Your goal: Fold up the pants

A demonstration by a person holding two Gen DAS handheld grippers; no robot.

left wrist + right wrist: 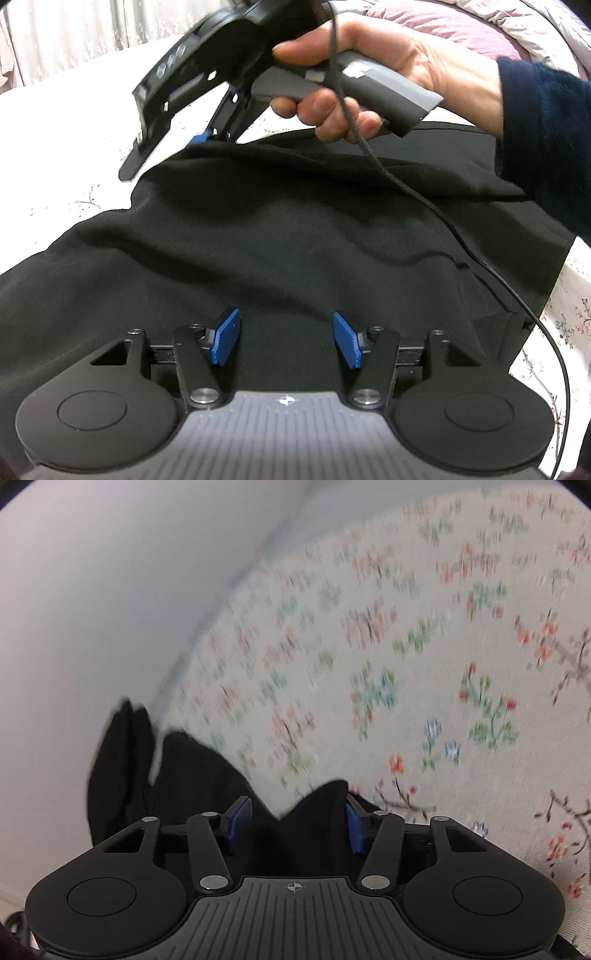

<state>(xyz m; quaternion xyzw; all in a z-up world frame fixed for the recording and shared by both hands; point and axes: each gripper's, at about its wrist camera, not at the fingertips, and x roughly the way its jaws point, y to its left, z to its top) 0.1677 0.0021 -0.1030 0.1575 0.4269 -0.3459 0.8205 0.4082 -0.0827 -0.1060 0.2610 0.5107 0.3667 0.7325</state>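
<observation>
Black pants (280, 229) lie spread over a floral bedsheet (66, 147). My left gripper (286, 338) hovers open above the cloth near its middle, with nothing between its blue pads (225, 338). A hand (369, 74) holds my right gripper (207, 138) at the pants' far edge, one blue fingertip down at the hem. In the blurred right wrist view the right gripper (297, 825) stands open with a bunched edge of the pants (184, 775) between its fingers. A raised fold lies against the right pad (354, 827), but no squeeze shows.
A black cable (443, 221) trails from the right gripper's handle across the pants. A pink pillow and quilt (480, 33) lie at the far right, and a pale curtain (55, 37) at the far left. A white wall (92, 590) borders the flowered sheet (406, 664).
</observation>
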